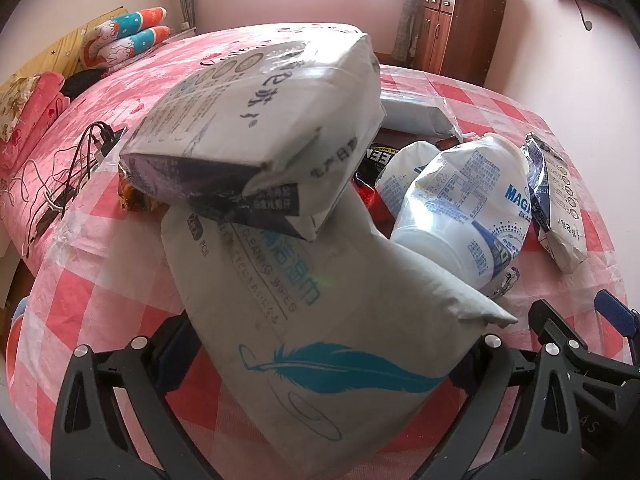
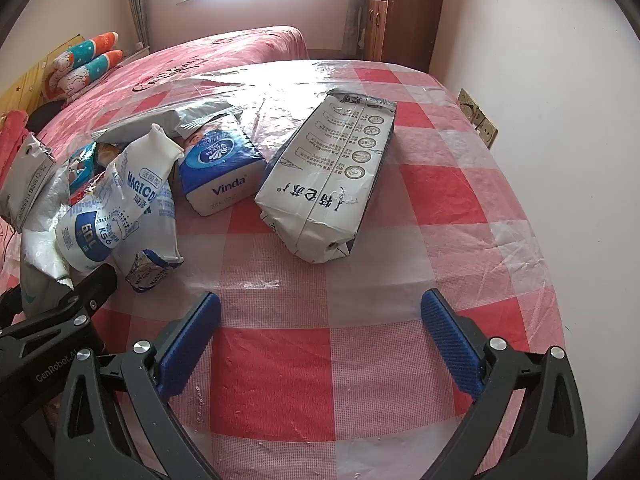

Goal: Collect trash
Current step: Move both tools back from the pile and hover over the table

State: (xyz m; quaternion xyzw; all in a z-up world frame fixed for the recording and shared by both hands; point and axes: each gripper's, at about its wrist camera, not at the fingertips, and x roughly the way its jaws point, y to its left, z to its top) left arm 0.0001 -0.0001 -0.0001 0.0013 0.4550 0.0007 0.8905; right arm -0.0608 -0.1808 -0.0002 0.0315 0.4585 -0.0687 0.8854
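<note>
A white cleaning-wipes pack [image 1: 312,312] with a blue feather print lies between the fingers of my left gripper [image 1: 328,332]. The jaws stand wide and I see no squeeze on it. A white carton-shaped pack [image 1: 260,120] rests tilted on top of it. Beside them lie a white-and-blue refill pouch [image 1: 460,208] and a second carton pack [image 1: 560,200]. My right gripper [image 2: 320,298] hovers open over bare checked cloth with nothing between its blue pads. Ahead of it lie that carton pack [image 2: 328,184], a Vinda tissue pack [image 2: 220,172] and the refill pouch [image 2: 116,216].
The table [image 2: 440,208] wears a red-and-white checked cloth under clear plastic. A grey mailer bag [image 2: 168,120] lies behind the pile. Cables [image 1: 68,176] trail at the left edge. A pink bed [image 2: 224,52], a wooden cabinet [image 2: 400,12] and wall sockets [image 2: 480,120] surround it.
</note>
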